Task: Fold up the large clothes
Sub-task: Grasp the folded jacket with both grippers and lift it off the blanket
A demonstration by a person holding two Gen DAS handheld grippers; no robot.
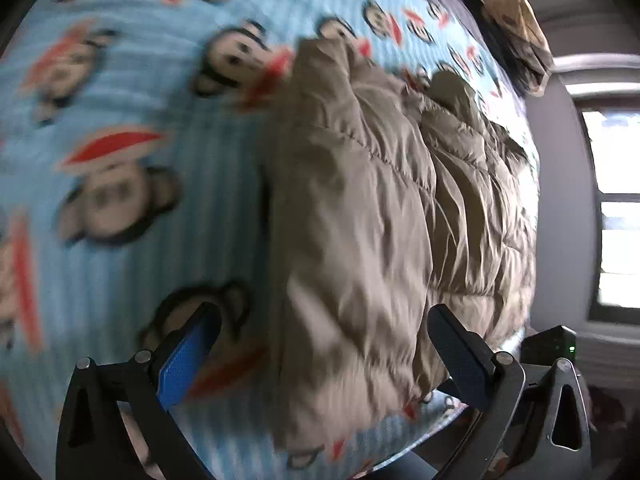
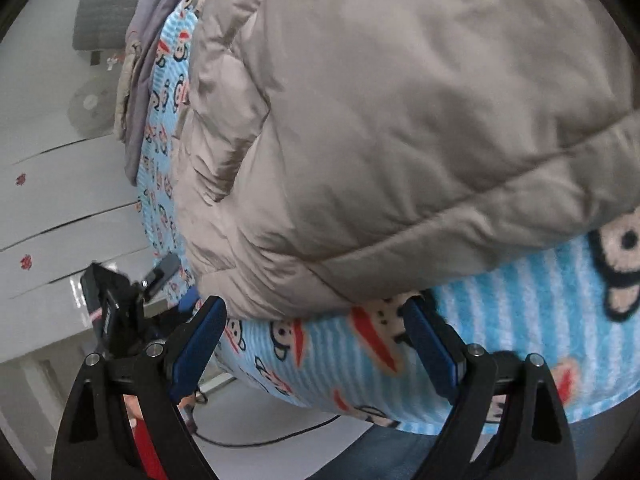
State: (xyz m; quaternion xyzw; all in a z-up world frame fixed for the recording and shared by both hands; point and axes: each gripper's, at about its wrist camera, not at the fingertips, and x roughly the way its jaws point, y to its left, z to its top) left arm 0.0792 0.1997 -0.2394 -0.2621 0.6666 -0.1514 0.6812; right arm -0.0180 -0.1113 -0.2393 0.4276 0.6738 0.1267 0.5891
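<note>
- Left wrist view: one beige puffer jacket (image 1: pixel 380 200) lies spread along the bed, over the blue monkey-print blanket (image 1: pixel 120 160), reaching toward the bed's far right edge by the window (image 1: pixel 616 208); laid out flat like this, it looks ready for folding.
- Its near hem sits close to the bed's near edge, which seems to be why both tools come in from that side.
- The left gripper (image 1: pixel 320 344) has its jaws wide apart, with the hem seen between the fingers, but blur hides whether the pads touch cloth; nothing is clamped.
- Right wrist view: the right gripper (image 2: pixel 316 332) is also spread wide and holds nothing, poised just short of the jacket's near corner (image 2: pixel 280 300), over bare blanket (image 2: pixel 520 300).
- The two tools flank the hem, probably to lift both corners together.
- Count: one jacket, one blanket, two grippers with two blue-padded fingers each.
- One patterned bundle (image 1: pixel 516 36) rests at the far edge, and grey bedding (image 2: pixel 156 40) hangs off the far corner.
- One dark cable (image 2: pixel 256 442) trails on the floor below.
</note>
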